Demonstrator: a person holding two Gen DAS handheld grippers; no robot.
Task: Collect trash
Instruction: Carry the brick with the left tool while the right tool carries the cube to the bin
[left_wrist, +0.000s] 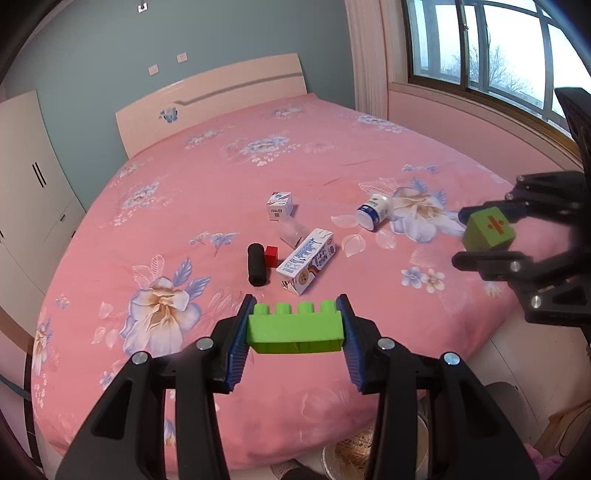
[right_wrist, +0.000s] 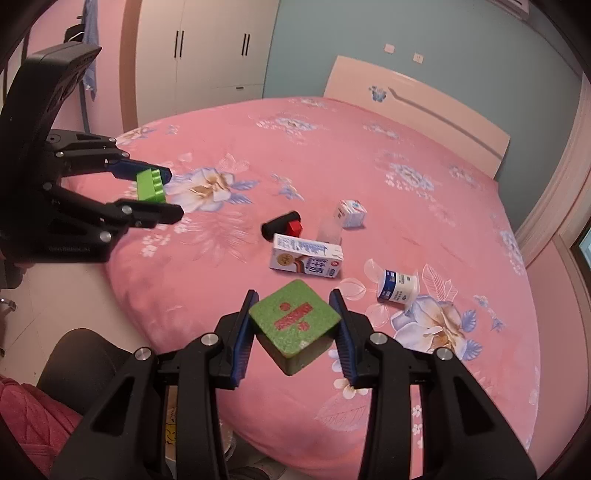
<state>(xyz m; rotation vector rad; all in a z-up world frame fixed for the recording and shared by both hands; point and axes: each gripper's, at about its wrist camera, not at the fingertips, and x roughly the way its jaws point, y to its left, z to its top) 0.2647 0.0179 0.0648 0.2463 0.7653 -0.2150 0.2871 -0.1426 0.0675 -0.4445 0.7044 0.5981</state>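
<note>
Above the pink floral bed (left_wrist: 221, 192), the left gripper (left_wrist: 295, 326) clamps a green studded plastic brick (left_wrist: 295, 328); the right gripper (right_wrist: 293, 326) clamps a green foam cube (right_wrist: 293, 325) (both lifted clear). Step in hand: carry-off. Next: a bin, seemingly at 6 o'clock.

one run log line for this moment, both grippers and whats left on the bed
left gripper: shut on green brick | right gripper: shut on green cube | bed: milk carton, yogurt cup, small box

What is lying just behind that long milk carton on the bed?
Behind the milk carton lie a clear plastic cup on its side, a red cube and a black cylinder. The carton hides part of the cup.
</note>
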